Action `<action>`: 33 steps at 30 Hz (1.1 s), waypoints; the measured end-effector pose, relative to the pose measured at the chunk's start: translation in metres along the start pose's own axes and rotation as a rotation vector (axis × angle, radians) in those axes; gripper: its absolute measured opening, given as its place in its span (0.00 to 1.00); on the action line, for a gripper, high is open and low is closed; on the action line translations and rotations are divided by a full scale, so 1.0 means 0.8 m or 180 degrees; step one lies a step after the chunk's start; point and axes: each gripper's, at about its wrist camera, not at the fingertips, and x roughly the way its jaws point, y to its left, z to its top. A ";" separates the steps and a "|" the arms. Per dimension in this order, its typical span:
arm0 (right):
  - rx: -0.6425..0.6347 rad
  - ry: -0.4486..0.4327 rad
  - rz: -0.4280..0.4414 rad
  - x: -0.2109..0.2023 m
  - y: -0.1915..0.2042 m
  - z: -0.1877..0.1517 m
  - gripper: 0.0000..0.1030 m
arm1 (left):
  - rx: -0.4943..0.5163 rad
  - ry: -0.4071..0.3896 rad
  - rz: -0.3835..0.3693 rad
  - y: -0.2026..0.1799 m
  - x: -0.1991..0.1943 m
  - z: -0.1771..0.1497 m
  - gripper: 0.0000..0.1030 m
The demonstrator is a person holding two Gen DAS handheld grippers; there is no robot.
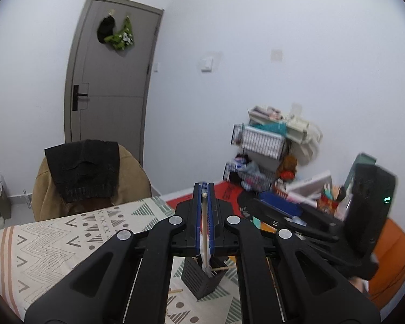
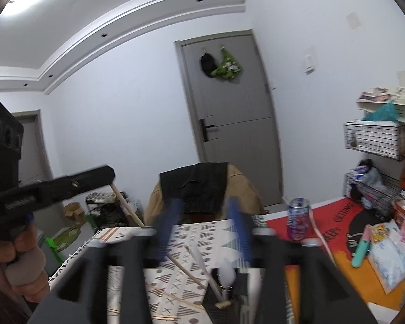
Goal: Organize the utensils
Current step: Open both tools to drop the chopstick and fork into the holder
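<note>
My left gripper (image 1: 204, 190) is shut on a wooden-handled utensil (image 1: 204, 221), held upright with its lower end in the black slotted utensil holder (image 1: 202, 280) on the patterned tablecloth (image 1: 54, 243). In the right wrist view the left gripper (image 2: 105, 175) holds that wooden handle (image 2: 127, 208) at the left. My right gripper (image 2: 205, 210) is open and empty above the holder (image 2: 221, 297), which contains a white plastic spoon (image 2: 225, 270) and wooden sticks. A wooden stick (image 2: 186, 267) and thin skewers (image 2: 172, 297) lie on the cloth.
A chair draped with a tan jacket and dark knit (image 1: 83, 172) stands behind the table. A drink can (image 2: 298, 218), a teal tube (image 2: 361, 251) and plastic packets (image 2: 391, 262) sit on the red-orange mat at right. Wire baskets (image 2: 375, 140) hang on the wall.
</note>
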 end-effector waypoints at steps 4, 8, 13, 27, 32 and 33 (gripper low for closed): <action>0.0180 0.0064 -0.0064 -0.025 -0.022 -0.016 0.53 | 0.0054 0.0109 0.0003 -0.011 0.018 -0.003 0.05; 0.0415 0.0178 -0.0159 -0.051 -0.046 -0.044 0.68 | 0.0091 0.0247 0.0041 -0.019 0.036 -0.009 0.05; 0.0502 0.0360 -0.0268 -0.069 -0.055 -0.085 0.78 | 0.0045 0.0457 0.0011 -0.022 0.057 -0.023 0.21; 0.0589 0.0628 -0.0228 -0.087 -0.055 -0.134 0.92 | -0.0347 0.0580 0.0522 0.046 -0.025 -0.097 0.85; 0.0622 0.0655 -0.0202 -0.086 -0.051 -0.139 0.92 | -0.0469 0.0629 0.0719 0.073 -0.057 -0.118 0.86; 0.0628 0.0665 -0.0198 -0.086 -0.050 -0.140 0.92 | -0.0507 0.0633 0.0759 0.080 -0.066 -0.123 0.86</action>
